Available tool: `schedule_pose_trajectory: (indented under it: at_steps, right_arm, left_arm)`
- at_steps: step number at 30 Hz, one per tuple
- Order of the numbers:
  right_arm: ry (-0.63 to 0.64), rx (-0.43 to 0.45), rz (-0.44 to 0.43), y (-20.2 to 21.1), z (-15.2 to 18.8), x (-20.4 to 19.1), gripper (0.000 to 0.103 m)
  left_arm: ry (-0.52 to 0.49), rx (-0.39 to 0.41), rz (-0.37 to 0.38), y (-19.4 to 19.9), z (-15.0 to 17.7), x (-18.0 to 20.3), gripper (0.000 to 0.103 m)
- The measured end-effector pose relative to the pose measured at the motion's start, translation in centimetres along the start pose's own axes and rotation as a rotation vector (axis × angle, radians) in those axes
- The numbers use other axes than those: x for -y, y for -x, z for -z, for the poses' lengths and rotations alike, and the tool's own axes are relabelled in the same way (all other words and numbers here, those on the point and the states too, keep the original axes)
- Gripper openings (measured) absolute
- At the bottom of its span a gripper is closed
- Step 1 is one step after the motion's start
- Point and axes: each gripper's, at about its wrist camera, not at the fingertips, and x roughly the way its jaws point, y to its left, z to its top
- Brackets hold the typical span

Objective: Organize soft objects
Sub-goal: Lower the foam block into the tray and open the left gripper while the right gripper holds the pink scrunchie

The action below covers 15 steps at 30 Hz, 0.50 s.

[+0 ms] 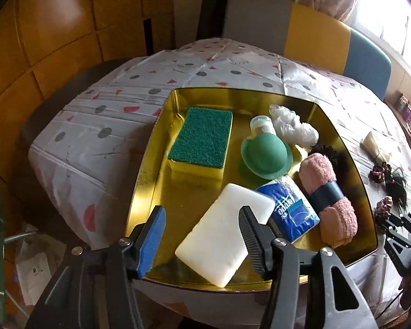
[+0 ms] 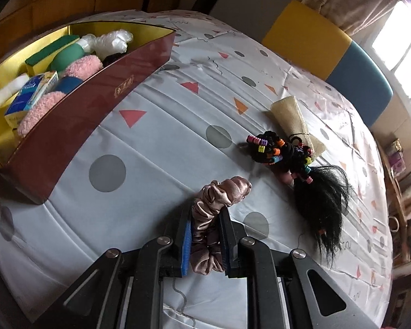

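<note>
Left gripper point(image 1: 202, 237) hangs with jaws apart over the white foam block point(image 1: 222, 235) in the gold tray point(image 1: 161, 148), green sponge point(image 1: 201, 141) further ahead.

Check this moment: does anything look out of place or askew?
Slightly. The white sponge lies askew, tilted up onto the tissue pack in the gold tray. Hair ties and a beige pouch sit outside on the tablecloth.

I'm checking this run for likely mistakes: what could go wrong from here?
The right gripper pinches only part of the scrunchie; its loose loops could slip free in transit. The tray is already crowded, so the scrunchie may land on its rim. The open left gripper straddles the white block and could nudge it.
</note>
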Motion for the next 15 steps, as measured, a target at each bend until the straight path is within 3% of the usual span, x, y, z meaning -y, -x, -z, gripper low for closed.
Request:
schedule_pose_trajectory:
  at_steps: [10, 15]
  right_arm:
    - [0.034, 0.002, 0.027, -0.1, 0.2, -0.6, 0.017]
    - [0.04, 0.005, 0.036, 0.0, 0.3, -0.9, 0.017]
  left_arm:
    - [-0.165, 0.157, -0.041, 4.5, -0.4, 3.8, 0.058]
    - [-0.224, 0.186, -0.005, 5.9, 0.1, 5.8, 0.058]
